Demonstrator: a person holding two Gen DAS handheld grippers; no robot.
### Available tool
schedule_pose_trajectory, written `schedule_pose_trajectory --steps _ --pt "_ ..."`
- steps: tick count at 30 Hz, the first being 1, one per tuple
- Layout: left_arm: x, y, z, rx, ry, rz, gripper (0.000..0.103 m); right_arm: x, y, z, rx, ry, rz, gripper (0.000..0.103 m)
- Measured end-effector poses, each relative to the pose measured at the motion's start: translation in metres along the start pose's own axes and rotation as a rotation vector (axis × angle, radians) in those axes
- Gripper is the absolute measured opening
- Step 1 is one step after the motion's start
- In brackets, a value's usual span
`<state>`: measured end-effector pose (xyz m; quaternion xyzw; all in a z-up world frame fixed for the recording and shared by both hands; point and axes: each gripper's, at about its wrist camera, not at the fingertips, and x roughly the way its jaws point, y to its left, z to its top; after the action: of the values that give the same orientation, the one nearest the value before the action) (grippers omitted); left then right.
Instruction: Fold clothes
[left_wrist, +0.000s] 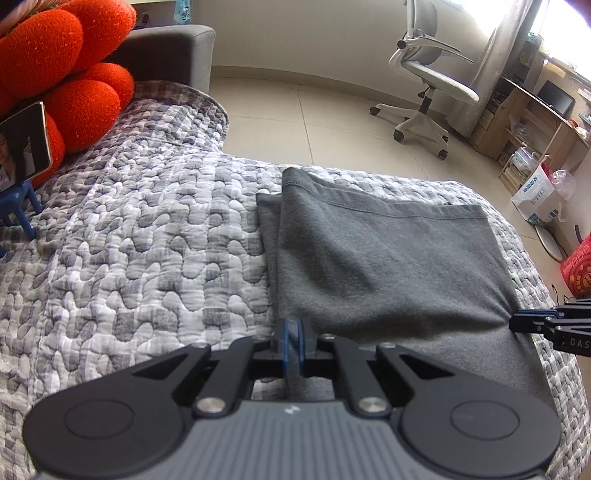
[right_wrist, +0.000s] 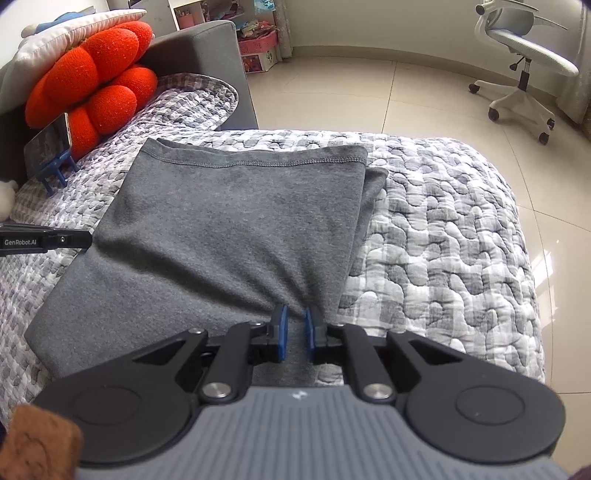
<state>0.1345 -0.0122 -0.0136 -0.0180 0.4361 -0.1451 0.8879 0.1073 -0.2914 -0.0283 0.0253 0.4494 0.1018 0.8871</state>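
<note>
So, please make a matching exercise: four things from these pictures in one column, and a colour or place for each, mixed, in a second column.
1. garment
2. flower cushion
3. office chair
4. phone

a. orange-red
b. stands on the tiled floor
c. plain grey, lies on the quilt
d. leans on a blue stand

Pairs: 1-c, 2-a, 3-b, 4-d

One grey garment, two hand-held grippers, one orange cushion, one office chair.
</note>
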Motion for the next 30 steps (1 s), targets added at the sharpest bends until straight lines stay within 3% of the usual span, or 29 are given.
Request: schedule_pose_trajectory --steps 2,5,12,19,30 --pt "-0.005 -0.007 0.000 0.021 -0.025 -0.003 0.005 -0.001 0.003 0.001 -0.004 -0.003 -0.008 0.015" --pt "-0.010 -0.024 -0.002 0.054 -0.044 -0.076 0.007 -0.004 0.009 0.003 -0.013 -0.025 -0.001 0.022" --pt "0.000 -0.049 -0.005 0.074 -0.017 -0.112 0.007 -0.008 0.038 0.006 -0.010 -0.071 0.127 0.022" --pt "0.015 -0.052 -0.010 0.055 0.023 -0.036 0.007 0.009 0.063 0.006 -0.022 -0.040 0.145 0.022" --pt "0.023 -0.060 -0.012 0.082 0.019 -0.008 0.007 0.017 0.072 0.002 -0.033 -0.060 0.111 0.024"
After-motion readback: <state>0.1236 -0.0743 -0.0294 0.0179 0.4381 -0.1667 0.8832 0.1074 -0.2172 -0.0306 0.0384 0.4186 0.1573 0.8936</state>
